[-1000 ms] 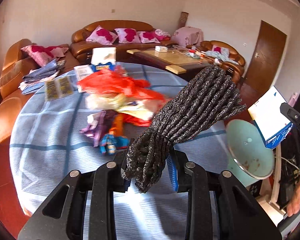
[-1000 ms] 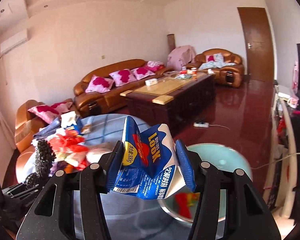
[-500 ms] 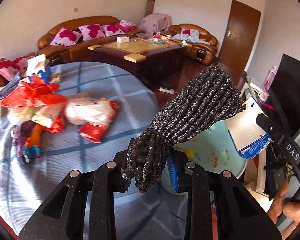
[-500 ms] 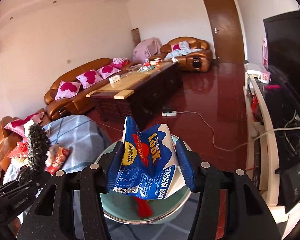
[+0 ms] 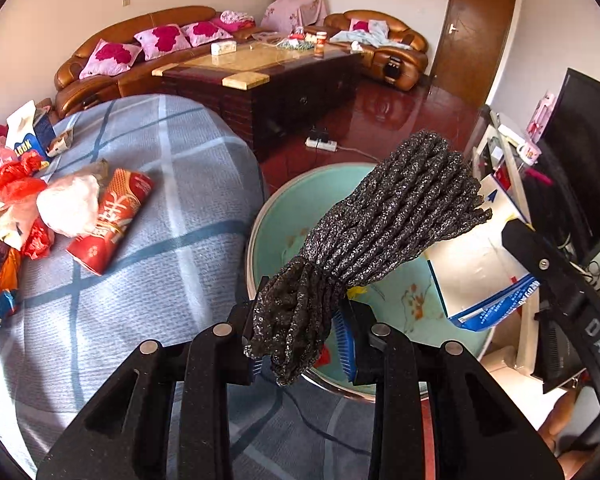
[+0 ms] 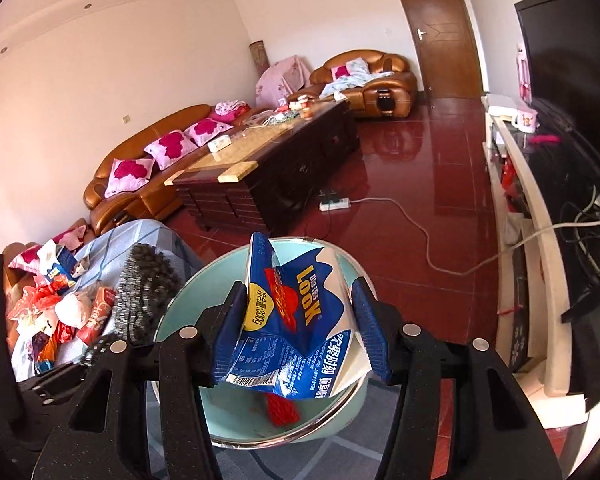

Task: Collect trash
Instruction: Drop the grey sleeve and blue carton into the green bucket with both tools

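Both hands have swung from the littered blue checked tablecloth point(image 5: 132, 280) to above the pale green round basin point(image 5: 284, 216), left gripper point(image 5: 300, 344) clenched on the glittery black knitted bundle point(image 5: 380, 224), right gripper point(image 6: 300, 336) grasping the crumpled blue-and-white carton point(image 6: 296, 320), so releasing seems next.

A: What lies under both grippers?
B: The basin point(image 6: 188, 300), mouth open at lower centre, with a red scrap point(image 6: 282, 410) at its bottom.

A: What crowds the way in?
B: The carton point(image 6: 296, 320) and the dark bundle point(image 5: 380, 232) overhang the rim. At left, the table edge point(image 5: 204, 208) stands just beside it, with wrappers point(image 5: 52, 208) heaped further left.

A: And free room?
B: Bare red floor point(image 6: 412, 184) above the basin; a cable point(image 6: 416, 232) crosses it.
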A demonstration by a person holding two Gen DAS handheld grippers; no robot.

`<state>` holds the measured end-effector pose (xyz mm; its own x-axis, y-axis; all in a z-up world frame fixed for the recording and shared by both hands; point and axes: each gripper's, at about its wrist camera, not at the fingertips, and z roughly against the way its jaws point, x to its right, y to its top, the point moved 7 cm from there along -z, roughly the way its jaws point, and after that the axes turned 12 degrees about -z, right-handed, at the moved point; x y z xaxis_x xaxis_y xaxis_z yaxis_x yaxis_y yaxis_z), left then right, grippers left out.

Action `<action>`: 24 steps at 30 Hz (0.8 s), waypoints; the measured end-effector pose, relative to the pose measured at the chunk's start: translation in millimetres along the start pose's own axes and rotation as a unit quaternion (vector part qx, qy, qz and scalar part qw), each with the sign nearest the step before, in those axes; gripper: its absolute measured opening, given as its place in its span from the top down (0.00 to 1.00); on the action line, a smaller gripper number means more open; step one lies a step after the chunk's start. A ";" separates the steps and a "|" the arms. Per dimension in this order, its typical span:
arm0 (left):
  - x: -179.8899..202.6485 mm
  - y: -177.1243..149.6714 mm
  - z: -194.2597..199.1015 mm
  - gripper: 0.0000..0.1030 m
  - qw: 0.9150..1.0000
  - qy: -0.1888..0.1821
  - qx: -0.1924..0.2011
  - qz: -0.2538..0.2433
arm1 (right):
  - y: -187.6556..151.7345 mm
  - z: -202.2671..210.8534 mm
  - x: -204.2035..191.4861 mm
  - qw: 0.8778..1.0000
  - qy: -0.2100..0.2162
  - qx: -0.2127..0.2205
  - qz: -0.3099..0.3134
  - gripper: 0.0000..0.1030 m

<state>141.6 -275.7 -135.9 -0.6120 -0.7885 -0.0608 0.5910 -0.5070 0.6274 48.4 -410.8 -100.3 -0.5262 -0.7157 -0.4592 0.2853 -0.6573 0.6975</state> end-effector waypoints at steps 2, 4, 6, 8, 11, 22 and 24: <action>-0.2 -0.7 -3.6 0.71 1.000 0.002 -0.006 0.001 | -0.5 -2.8 0.3 1.000 0.001 -0.005 -0.002 0.47; 1.3 -0.8 -5.0 0.71 1.000 0.005 -0.007 -0.002 | -2.4 -4.6 -1.2 1.000 0.001 -0.009 -0.002 0.47; 2.3 -0.3 -7.2 0.71 1.000 0.005 -0.009 -0.002 | -3.4 -5.5 -1.6 1.000 0.006 -0.013 -0.005 0.47; 2.8 0.8 -9.6 0.70 1.000 0.004 -0.009 -0.002 | -1.6 -4.8 -1.6 1.000 0.013 -0.015 -0.011 0.47; 5.8 3.3 -10.5 0.67 1.000 0.004 -0.007 -0.004 | 3.0 1.3 -3.7 1.000 0.017 -0.004 -0.013 0.47; 1.4 12.3 14.6 0.19 0.999 0.034 0.037 -0.009 | 19.6 22.1 4.3 0.998 0.021 0.034 -0.053 0.40; 3.1 13.5 17.7 0.19 0.999 0.035 0.039 -0.012 | 20.2 23.5 2.7 0.998 0.022 0.036 -0.054 0.40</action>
<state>138.4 -278.9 -113.9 -0.5852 -0.8006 -0.1289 0.5322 -0.4991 0.6838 33.9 -420.5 -74.5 -0.5136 -0.6532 -0.5563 0.1701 -0.7130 0.6802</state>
